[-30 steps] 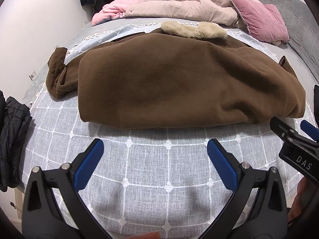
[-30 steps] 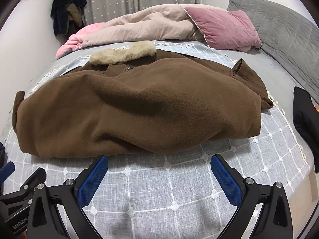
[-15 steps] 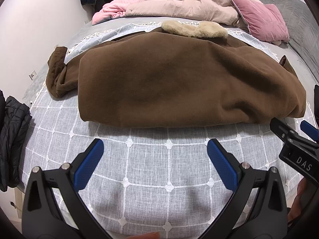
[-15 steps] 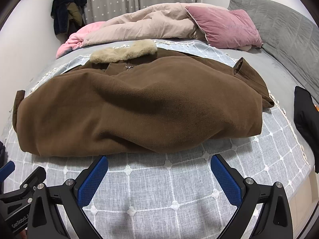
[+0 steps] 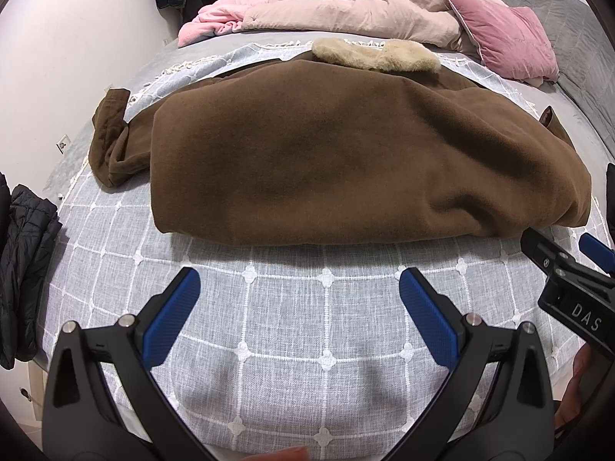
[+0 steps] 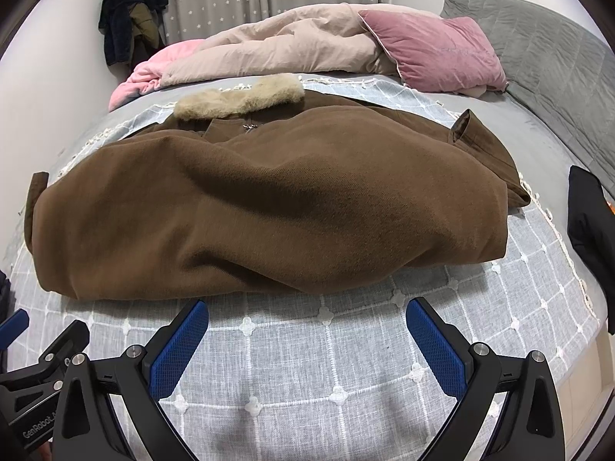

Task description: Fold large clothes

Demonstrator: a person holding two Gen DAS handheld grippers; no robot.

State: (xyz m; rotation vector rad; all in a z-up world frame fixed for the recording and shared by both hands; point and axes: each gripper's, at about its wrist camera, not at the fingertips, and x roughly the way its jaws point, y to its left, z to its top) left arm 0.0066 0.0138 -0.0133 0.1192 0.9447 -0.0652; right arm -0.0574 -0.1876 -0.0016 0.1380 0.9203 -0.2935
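A large brown coat (image 5: 346,153) (image 6: 269,207) with a beige fur collar (image 5: 374,53) (image 6: 238,96) lies folded across the grey checked bedspread (image 5: 300,330) (image 6: 326,349). One sleeve (image 5: 109,142) sticks out at its left, another cuff (image 6: 476,134) at its right. My left gripper (image 5: 300,292) hovers open over the bedspread just short of the coat's near edge, nothing between its blue pads. My right gripper (image 6: 307,326) is likewise open and empty, beside it; its tip (image 5: 569,269) shows at the right of the left wrist view.
Pink and beige bedding (image 6: 276,46), a pink pillow (image 6: 434,50) and a grey quilt (image 6: 546,53) lie beyond the coat. A black padded garment (image 5: 23,269) hangs at the bed's left edge, a black item (image 6: 592,238) at the right. Dark clothes (image 6: 130,11) hang on the wall.
Almost nothing has moved; the views have only drifted slightly. Both grippers remain open and the coat lies still.
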